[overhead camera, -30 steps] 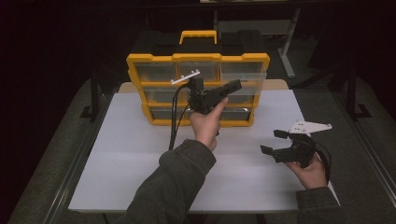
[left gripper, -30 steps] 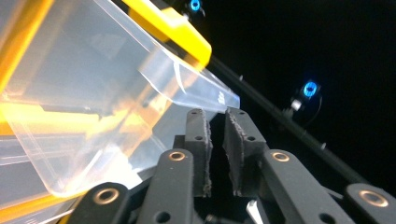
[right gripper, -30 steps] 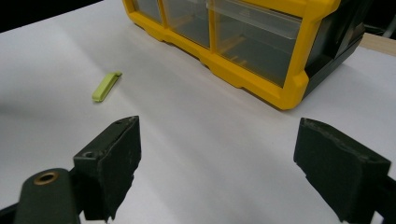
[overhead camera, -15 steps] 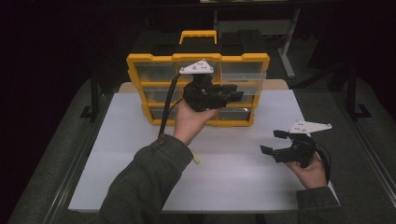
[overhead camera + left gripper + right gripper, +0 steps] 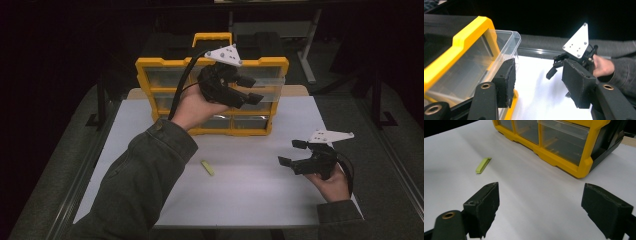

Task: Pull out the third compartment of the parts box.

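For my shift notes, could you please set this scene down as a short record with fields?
setting: white table under dim light
organizer: yellow drawer cabinet at the far edge, top right clear drawer pulled out
left gripper: raised beside that drawer, jaws just opening, nothing between them
right gripper: low over the table's right side, open, holding nothing
loose item: small green strip lying flat on the table, clear of both grippers
person: dark sleeves, a hand on each gripper
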The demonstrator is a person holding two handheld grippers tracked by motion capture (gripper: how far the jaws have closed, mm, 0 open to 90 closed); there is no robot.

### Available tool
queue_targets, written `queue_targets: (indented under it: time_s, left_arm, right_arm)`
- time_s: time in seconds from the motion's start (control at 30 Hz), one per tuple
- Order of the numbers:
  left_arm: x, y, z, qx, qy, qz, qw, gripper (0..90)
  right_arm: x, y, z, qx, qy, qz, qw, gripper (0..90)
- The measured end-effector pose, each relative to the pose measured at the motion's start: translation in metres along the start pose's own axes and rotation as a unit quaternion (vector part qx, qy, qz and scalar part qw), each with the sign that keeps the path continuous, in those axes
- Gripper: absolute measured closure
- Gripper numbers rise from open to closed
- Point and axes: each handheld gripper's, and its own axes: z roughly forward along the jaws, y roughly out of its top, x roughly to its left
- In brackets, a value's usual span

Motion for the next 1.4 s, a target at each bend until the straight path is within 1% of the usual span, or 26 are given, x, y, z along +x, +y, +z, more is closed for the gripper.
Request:
queue_targets:
  time_s: [0.07, 0.13, 0.23, 0.3, 0.33, 0.37, 0.4, 0.43, 0.5, 0.57, 0.63, 0.67, 0.77, 0.8, 0.83, 0.9, 0.93, 0.97, 1.03, 1.1, 1.13, 1.23, 1.3, 1.33, 1.37, 1.4]
  left_arm:
    - [0.005, 0.007, 0.003, 0.022, 0.003, 0.013, 0.9997, 43.8]
    - [0.008, 0.010, 0.004, 0.026, 0.007, 0.018, 0.9995, 43.4]
    - [0.015, 0.015, 0.005, 0.035, 0.006, 0.024, 0.9991, 43.4]
    - [0.016, 0.016, 0.006, 0.040, 0.006, 0.026, 0.9988, 43.6]
    - [0.019, 0.018, 0.007, 0.046, 0.005, 0.032, 0.9984, 43.6]
    - [0.020, 0.019, 0.008, 0.046, 0.004, 0.030, 0.9985, 44.2]
    - [0.023, 0.023, 0.010, 0.059, 0.004, 0.035, 0.9976, 44.2]
    - [0.023, 0.023, 0.010, 0.059, 0.004, 0.035, 0.9976, 44.6]
    - [0.026, 0.025, 0.012, 0.067, 0.001, 0.034, 0.9971, 44.8]
    - [0.031, 0.027, 0.016, 0.080, -0.002, 0.035, 0.9962, 45.0]
    - [0.033, 0.027, 0.017, 0.082, -0.003, 0.033, 0.9961, 45.2]
    - [0.035, 0.027, 0.018, 0.089, -0.003, 0.038, 0.9953, 45.3]
    - [0.039, 0.025, 0.021, 0.093, -0.004, 0.032, 0.9951, 45.9]
    - [0.042, 0.025, 0.023, 0.103, -0.003, 0.035, 0.9941, 46.1]
    - [0.042, 0.024, 0.025, 0.100, -0.003, 0.029, 0.9945, 46.5]
    - [0.045, 0.023, 0.027, 0.107, -0.003, 0.029, 0.9939, 47.1]
    - [0.047, 0.023, 0.027, 0.111, -0.005, 0.034, 0.9933, 47.8]
    - [0.047, 0.023, 0.027, 0.111, -0.005, 0.034, 0.9933, 48.7]
    - [0.049, 0.021, 0.032, 0.113, -0.009, 0.027, 0.9932, 50.3]
    - [0.050, 0.020, 0.033, 0.117, -0.010, 0.026, 0.9927, 52.0]
    - [0.051, 0.019, 0.035, 0.123, -0.014, 0.026, 0.9919, 53.0]
    - [0.052, 0.018, 0.038, 0.126, -0.015, 0.026, 0.9915, 54.0]
    - [0.052, 0.017, 0.040, 0.124, -0.018, 0.020, 0.9919, 54.4]
    - [0.052, 0.017, 0.040, 0.124, -0.018, 0.020, 0.9919, 56.3]
    - [0.053, 0.017, 0.041, 0.125, -0.025, 0.026, 0.9915, 58.4]
    - [0.053, 0.017, 0.041, 0.125, -0.025, 0.026, 0.9915, 59.9]
  right_arm:
    - [-0.001, 0.000, 0.000, -0.002, 0.001, 0.001, 1.0000, 14.1]
    - [-0.001, 0.000, -0.001, -0.001, 0.001, 0.002, 1.0000, 14.0]
    - [-0.002, 0.000, -0.001, -0.001, 0.002, 0.001, 1.0000, 14.1]
    - [-0.002, 0.000, -0.001, -0.002, 0.002, 0.002, 1.0000, 14.1]
    - [-0.002, 0.000, -0.001, -0.002, 0.002, 0.001, 1.0000, 14.1]
    - [-0.002, -0.001, 0.000, -0.001, 0.003, 0.001, 1.0000, 14.1]
    - [-0.002, -0.001, 0.000, -0.001, 0.003, 0.000, 1.0000, 14.1]
    - [-0.002, -0.001, 0.000, -0.001, 0.003, 0.000, 1.0000, 14.1]
    - [-0.003, -0.001, -0.001, -0.001, 0.003, 0.001, 1.0000, 14.1]
    - [-0.003, -0.001, -0.002, -0.003, 0.003, 0.002, 1.0000, 14.1]
    - [-0.004, -0.001, -0.002, -0.003, 0.004, 0.003, 1.0000, 14.1]
    - [-0.004, -0.001, -0.002, -0.005, 0.004, 0.002, 1.0000, 14.1]
    - [-0.004, -0.001, -0.003, -0.006, 0.005, 0.003, 1.0000, 14.1]
    - [-0.004, -0.001, -0.002, -0.005, 0.005, 0.003, 1.0000, 14.1]
    - [-0.004, -0.001, -0.002, -0.005, 0.006, 0.003, 1.0000, 14.1]
    - [-0.004, -0.001, -0.002, -0.005, 0.005, 0.002, 1.0000, 14.1]
    - [-0.004, -0.001, -0.002, -0.005, 0.006, 0.003, 1.0000, 14.1]
    - [-0.004, -0.001, -0.002, -0.004, 0.006, 0.003, 1.0000, 14.1]
    - [-0.004, -0.001, -0.002, -0.003, 0.006, 0.002, 1.0000, 14.1]
    - [-0.004, -0.001, -0.002, -0.003, 0.007, 0.003, 1.0000, 14.1]
    - [-0.004, -0.001, -0.001, -0.002, 0.007, 0.002, 1.0000, 14.1]
    - [-0.004, -0.001, -0.001, -0.001, 0.007, 0.002, 1.0000, 14.1]
    - [-0.004, -0.001, -0.001, -0.002, 0.008, 0.001, 1.0000, 14.1]
    - [-0.004, -0.001, -0.001, -0.002, 0.008, 0.001, 1.0000, 14.1]
    - [-0.004, -0.001, -0.001, -0.002, 0.009, 0.001, 1.0000, 14.1]
    - [-0.004, -0.001, -0.001, -0.002, 0.009, 0.001, 1.0000, 14.1]
